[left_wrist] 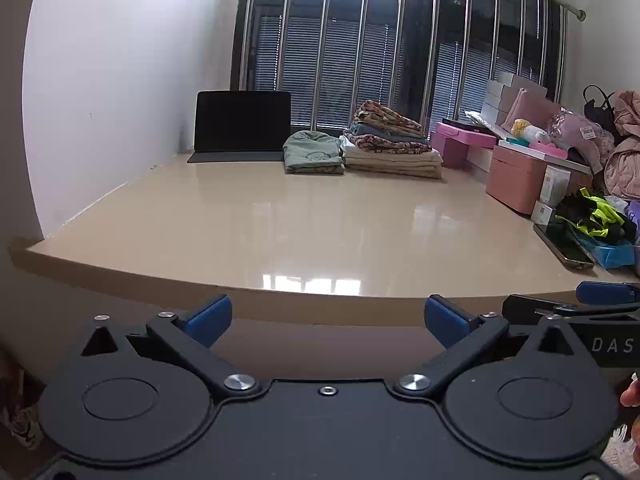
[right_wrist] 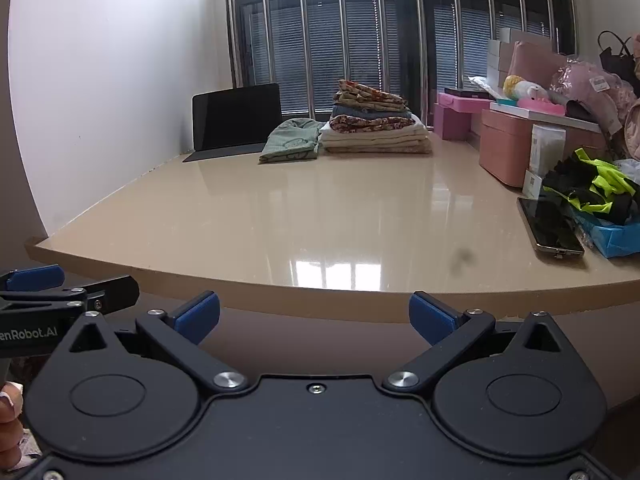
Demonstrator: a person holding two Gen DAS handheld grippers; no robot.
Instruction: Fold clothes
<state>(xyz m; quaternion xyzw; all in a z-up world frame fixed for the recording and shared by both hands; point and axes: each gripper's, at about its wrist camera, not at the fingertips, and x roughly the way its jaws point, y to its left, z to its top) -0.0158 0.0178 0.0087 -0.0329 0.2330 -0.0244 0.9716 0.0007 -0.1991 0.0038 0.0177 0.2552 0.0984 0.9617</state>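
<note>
A stack of folded clothes (left_wrist: 390,148) (right_wrist: 376,128) sits at the back of the beige table (left_wrist: 280,224) (right_wrist: 320,208), with a folded green garment (left_wrist: 314,152) (right_wrist: 292,140) beside it on the left. My left gripper (left_wrist: 328,316) is open, held just below the table's front edge, nothing between its blue pads. My right gripper (right_wrist: 314,314) is open too, at the same height, empty. Each gripper shows at the edge of the other's view. A black and neon-yellow garment (left_wrist: 596,216) (right_wrist: 592,188) lies crumpled at the right.
A tablet on a keyboard stand (left_wrist: 242,126) (right_wrist: 236,122) stands at the back left. A phone (left_wrist: 568,244) (right_wrist: 550,226) lies near the right front. Pink boxes (left_wrist: 516,176) (right_wrist: 504,144), bags and clutter fill the right side. A barred window is behind.
</note>
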